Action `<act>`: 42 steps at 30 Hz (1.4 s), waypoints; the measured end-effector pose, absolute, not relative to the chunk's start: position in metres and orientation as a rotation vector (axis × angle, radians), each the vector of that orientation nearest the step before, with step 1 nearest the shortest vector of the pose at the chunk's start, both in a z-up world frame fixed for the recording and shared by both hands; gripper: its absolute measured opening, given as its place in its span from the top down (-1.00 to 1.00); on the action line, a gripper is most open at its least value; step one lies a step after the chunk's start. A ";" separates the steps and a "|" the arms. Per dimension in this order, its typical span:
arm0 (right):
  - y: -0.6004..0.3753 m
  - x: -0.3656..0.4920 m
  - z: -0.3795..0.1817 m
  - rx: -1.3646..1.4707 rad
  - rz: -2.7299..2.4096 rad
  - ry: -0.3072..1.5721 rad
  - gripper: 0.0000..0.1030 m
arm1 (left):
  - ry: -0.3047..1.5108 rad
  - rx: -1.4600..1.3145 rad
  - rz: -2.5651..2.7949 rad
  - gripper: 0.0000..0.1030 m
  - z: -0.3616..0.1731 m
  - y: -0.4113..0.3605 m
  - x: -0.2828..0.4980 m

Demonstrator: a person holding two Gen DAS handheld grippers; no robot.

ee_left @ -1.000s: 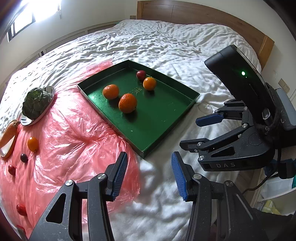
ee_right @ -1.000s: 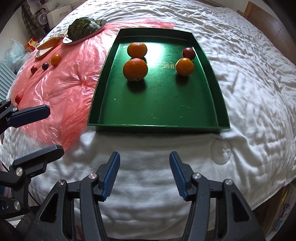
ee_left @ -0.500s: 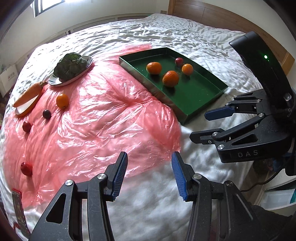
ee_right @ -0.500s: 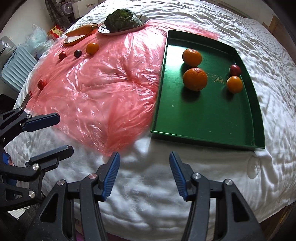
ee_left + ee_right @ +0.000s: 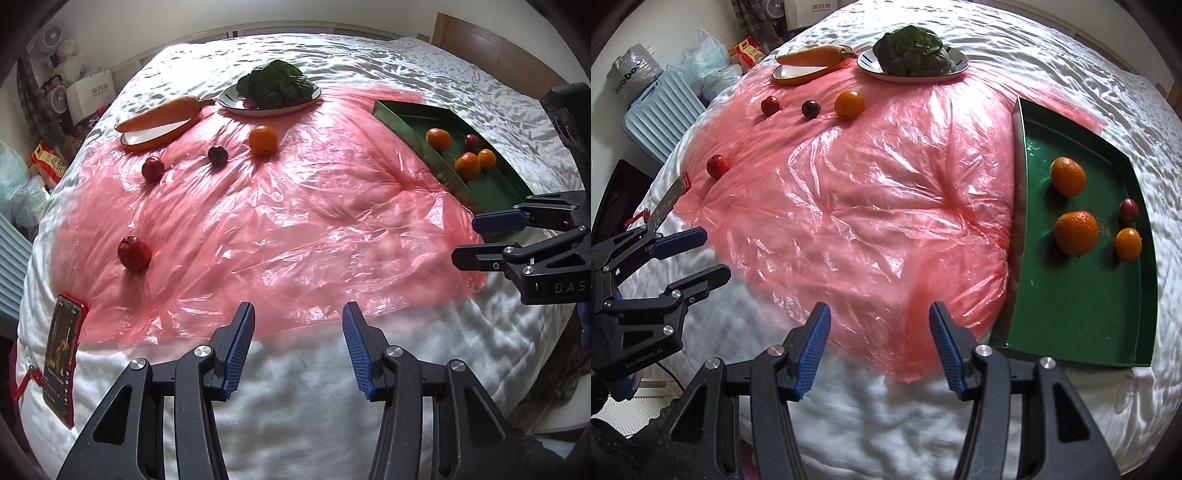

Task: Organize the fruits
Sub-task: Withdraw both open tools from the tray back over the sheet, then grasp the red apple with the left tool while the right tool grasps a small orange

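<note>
A green tray (image 5: 1071, 314) on the right of the bed holds two oranges (image 5: 1075, 232), a small orange and a dark red plum (image 5: 1128, 209). Loose on the pink plastic sheet (image 5: 295, 221) lie an orange (image 5: 263, 139), a dark plum (image 5: 218, 155) and two red fruits (image 5: 152, 168) (image 5: 134, 253). My left gripper (image 5: 298, 317) hovers open over the sheet's near edge, nothing between its fingers. My right gripper (image 5: 879, 314) is open and empty too, near the tray's left corner. Each shows in the other's view: the right gripper (image 5: 466, 239), the left gripper (image 5: 713, 253).
At the far side of the sheet a carrot (image 5: 162, 112) rests on an orange-rimmed dish beside a plate of leafy greens (image 5: 273, 86). A phone in a red case (image 5: 61, 362) lies near the bed's left edge. Bags and a blue case (image 5: 661, 114) stand off the bed.
Both grippers have swept left, away from the green tray and over the pink sheet, rolling as they went. The loose fruits came into fuller view. Neither jaw gap changed.
</note>
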State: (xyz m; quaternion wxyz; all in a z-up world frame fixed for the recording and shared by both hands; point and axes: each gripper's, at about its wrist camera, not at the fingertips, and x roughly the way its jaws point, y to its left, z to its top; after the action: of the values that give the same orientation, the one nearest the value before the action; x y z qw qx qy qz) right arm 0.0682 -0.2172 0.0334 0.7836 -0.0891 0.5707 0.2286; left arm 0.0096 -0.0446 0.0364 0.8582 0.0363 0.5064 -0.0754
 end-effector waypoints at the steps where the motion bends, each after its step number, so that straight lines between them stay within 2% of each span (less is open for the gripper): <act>1: -0.213 0.070 0.034 -0.197 0.501 1.226 -1.00 | 1.059 0.070 -0.140 0.16 0.036 -0.038 0.010; 21: -0.131 0.148 0.042 -0.274 0.627 1.069 -1.00 | 0.935 0.016 0.219 0.15 0.024 0.068 0.048; 42: -0.082 0.228 0.017 -0.350 0.639 0.991 -1.00 | 0.992 -0.013 0.228 0.15 -0.015 0.073 0.084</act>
State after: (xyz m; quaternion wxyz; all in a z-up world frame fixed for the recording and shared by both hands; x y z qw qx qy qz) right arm 0.2283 -0.0817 0.0166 0.8168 -0.1644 0.4647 0.2999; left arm 0.0842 0.0731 -0.0149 0.8732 -0.0064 0.4750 0.1090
